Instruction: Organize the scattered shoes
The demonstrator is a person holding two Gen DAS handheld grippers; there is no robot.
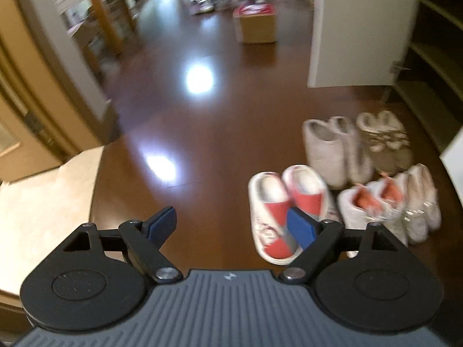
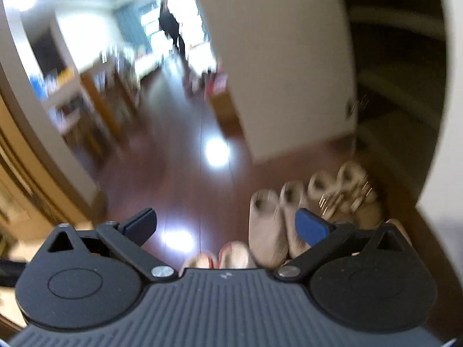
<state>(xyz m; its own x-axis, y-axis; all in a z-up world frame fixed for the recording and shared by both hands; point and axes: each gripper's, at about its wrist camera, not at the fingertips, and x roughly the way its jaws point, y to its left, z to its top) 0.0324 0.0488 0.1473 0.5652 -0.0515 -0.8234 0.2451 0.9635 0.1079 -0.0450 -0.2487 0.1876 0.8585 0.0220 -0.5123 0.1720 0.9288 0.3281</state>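
Several pairs of shoes stand side by side on the dark wood floor. In the left wrist view a red-and-white pair of slippers (image 1: 285, 211) is nearest, with white slippers (image 1: 335, 150), grey-and-white sneakers (image 1: 386, 141) and white sneakers with orange lining (image 1: 387, 202) to its right. My left gripper (image 1: 231, 225) hangs open above the floor, left of the red-and-white pair, with nothing between its blue pads. In the blurred right wrist view the white slippers (image 2: 275, 225) and the beige pair (image 2: 344, 190) lie ahead. My right gripper (image 2: 225, 225) is wide open and holds nothing.
A white cabinet door (image 1: 361, 29) stands open above the shoes, with shelves (image 1: 428, 57) behind it. A cardboard box (image 1: 256, 24) and more scattered shoes (image 1: 220, 3) lie farther down the floor. A pale tiled step (image 1: 43, 202) is at left. A person (image 2: 172, 29) stands far off.
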